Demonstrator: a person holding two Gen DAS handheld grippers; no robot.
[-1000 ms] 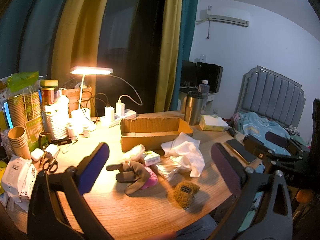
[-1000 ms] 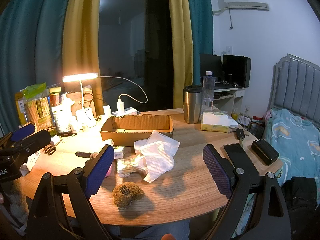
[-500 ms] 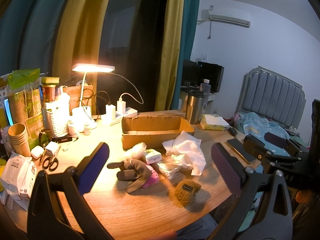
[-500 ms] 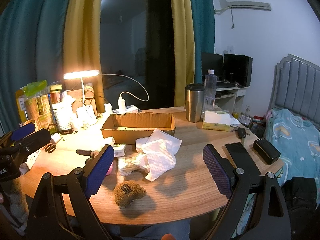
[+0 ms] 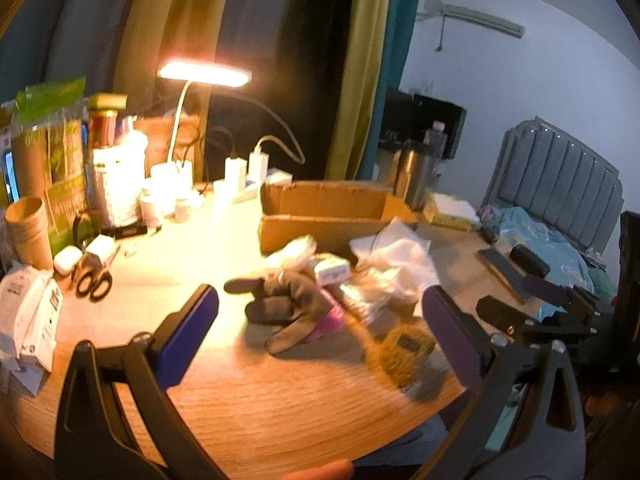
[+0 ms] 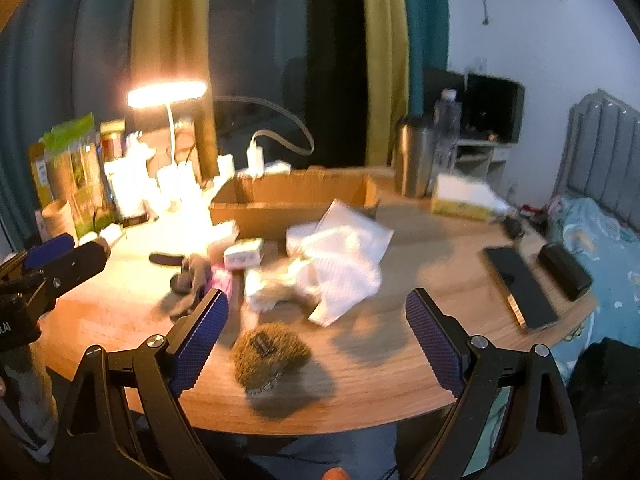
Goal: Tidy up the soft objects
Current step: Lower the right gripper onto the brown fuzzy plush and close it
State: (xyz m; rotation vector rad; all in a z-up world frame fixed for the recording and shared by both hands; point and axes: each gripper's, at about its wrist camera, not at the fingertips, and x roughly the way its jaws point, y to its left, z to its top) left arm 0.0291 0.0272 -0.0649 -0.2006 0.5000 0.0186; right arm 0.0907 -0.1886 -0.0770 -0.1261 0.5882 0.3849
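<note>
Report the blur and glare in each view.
Left wrist view: motion blur smears the grey fabric glove; the lit white desk lamp burns out the round wooden table beneath it. Right wrist view: similar smear on the white cloth; milder glare.

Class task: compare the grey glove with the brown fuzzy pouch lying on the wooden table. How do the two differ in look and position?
The grey glove is flat, with fingers splayed; the brown fuzzy pouch is a rounded, furry lump with a dark label on top. The glove lies nearer the lamp side, partly over something pink; the pouch sits alone near the table's front edge. Both lie loose outside the cardboard box, ungripped.
</note>
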